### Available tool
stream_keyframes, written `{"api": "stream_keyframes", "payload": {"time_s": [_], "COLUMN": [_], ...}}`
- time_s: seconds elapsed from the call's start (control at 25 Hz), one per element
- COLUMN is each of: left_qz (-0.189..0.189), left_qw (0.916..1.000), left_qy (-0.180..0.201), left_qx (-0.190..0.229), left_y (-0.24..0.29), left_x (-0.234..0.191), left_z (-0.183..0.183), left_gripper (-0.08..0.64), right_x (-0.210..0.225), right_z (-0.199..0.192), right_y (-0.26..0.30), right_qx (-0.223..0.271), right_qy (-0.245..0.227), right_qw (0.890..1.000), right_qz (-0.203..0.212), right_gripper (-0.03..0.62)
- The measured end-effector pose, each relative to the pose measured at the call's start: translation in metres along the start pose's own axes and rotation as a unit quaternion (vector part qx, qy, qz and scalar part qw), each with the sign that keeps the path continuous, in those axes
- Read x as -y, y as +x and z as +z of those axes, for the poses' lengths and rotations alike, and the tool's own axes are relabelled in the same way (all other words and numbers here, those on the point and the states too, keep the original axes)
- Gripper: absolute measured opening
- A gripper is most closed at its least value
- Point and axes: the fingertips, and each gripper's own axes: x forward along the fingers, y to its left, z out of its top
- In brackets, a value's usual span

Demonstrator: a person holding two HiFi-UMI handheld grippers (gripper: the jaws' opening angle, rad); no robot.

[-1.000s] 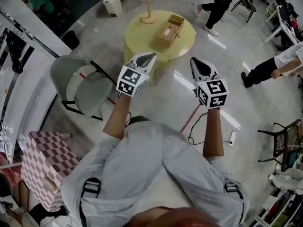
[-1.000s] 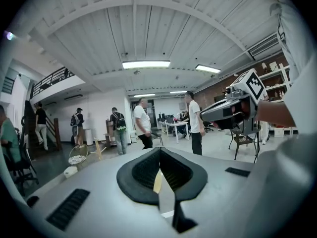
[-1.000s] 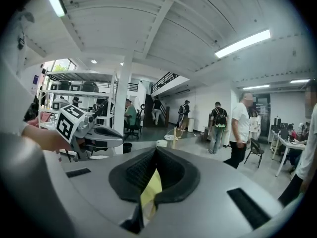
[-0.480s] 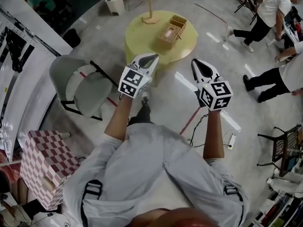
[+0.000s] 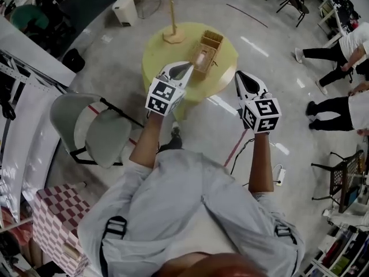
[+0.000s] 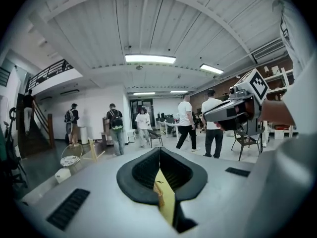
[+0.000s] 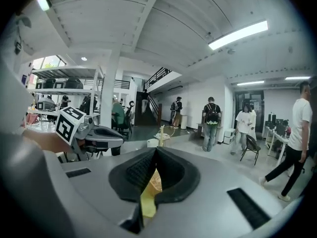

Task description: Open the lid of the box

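Both tools are clenched with nothing in them: the left tool (image 5: 185,68) and the right tool (image 5: 243,76) show their jaws pressed together, and only a sliver of yellow shows through the gap. The box (image 5: 206,60) sits on the round yellow tabletop (image 5: 157,53) ahead of me, just in front of a small open crate (image 5: 212,39), with a wooden post stand (image 5: 172,34) off to its left. I'm standing short of it. As I see it, I need to get closer and spread the jaws before I reach the lid (image 5: 202,54). I can't tell from here which side is hinged. I'd pin the body with one tool and lift the free edge slowly with the other, keeping clear of the crate behind.
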Motion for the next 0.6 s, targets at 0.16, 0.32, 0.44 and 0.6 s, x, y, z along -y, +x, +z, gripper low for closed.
{"api": "stream_keyframes", "payload": {"time_s": [0.16,0.32,0.44,0.6], "left_qz": [-0.017,-0.027,-0.036,-0.048], "left_qw": [0.9998,0.9996,0.9992,0.9986], "left_qy": [0.008,0.004,0.003,-0.001], "left_qx": [-0.002,-0.009,-0.015,-0.025], "left_y": [0.037,0.07,0.09,0.114], "left_x": [-0.044,-0.08,-0.1,-0.127], "left_z": [0.009,0.009,0.005,-0.003], "left_gripper": [0.029,0.029,0.029,0.029], "right_x": [0.023,0.047,0.063,0.076], "right_z": [0.019,0.022,0.023,0.026], "right_y": [0.052,0.095,0.124,0.163], "right_qx": [-0.004,-0.021,-0.024,-0.033], "right_qy": [-0.001,0.004,0.013,0.012], "right_qw": [1.0,0.999,0.999,0.999], "right_qz": [-0.009,-0.027,-0.035,-0.037], "right_gripper": [0.023,0.023,0.023,0.025]}}
